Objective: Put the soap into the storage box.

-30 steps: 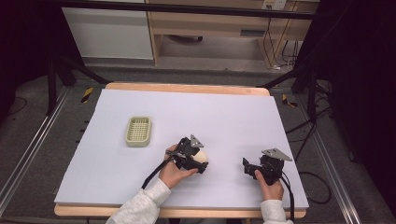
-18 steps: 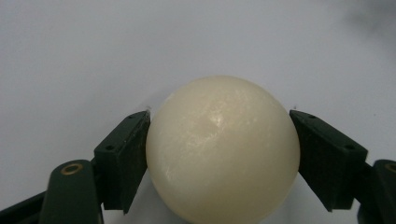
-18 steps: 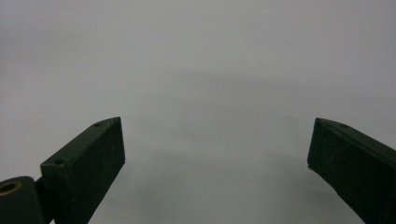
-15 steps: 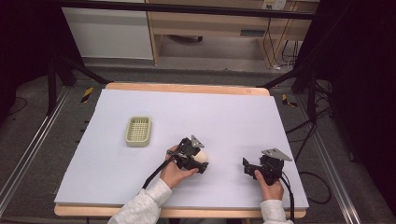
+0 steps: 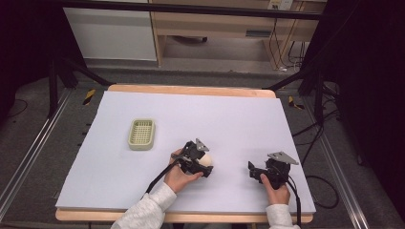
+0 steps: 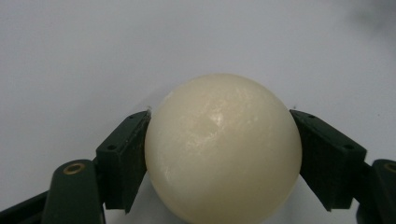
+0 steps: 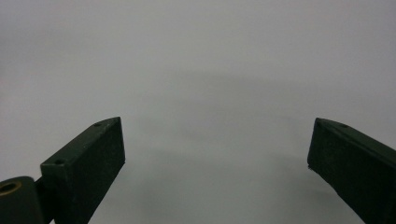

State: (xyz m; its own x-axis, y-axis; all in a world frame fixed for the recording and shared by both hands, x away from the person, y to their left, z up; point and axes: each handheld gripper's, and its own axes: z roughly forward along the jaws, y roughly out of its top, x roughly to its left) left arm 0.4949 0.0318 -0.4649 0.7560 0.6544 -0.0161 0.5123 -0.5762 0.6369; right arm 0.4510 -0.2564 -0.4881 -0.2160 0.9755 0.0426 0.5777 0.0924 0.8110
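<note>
A cream ball (image 6: 223, 149) sits between the two black jaws of my left gripper (image 6: 219, 116), and both jaws press on its sides. In the high view the ball (image 5: 206, 160) lies low over the white table top, near the front middle, with my left gripper (image 5: 204, 164) shut on it. My right gripper (image 5: 253, 171) rests to the right near the front edge. Its jaws stand wide apart in the right gripper view (image 7: 217, 128), with bare white surface between them.
A small pale green basket (image 5: 142, 134) lies on the white table top (image 5: 229, 119) to the left of and behind the ball. The board's wooden edge (image 5: 191, 89) runs along the far side. Cables trail from both grippers toward the front.
</note>
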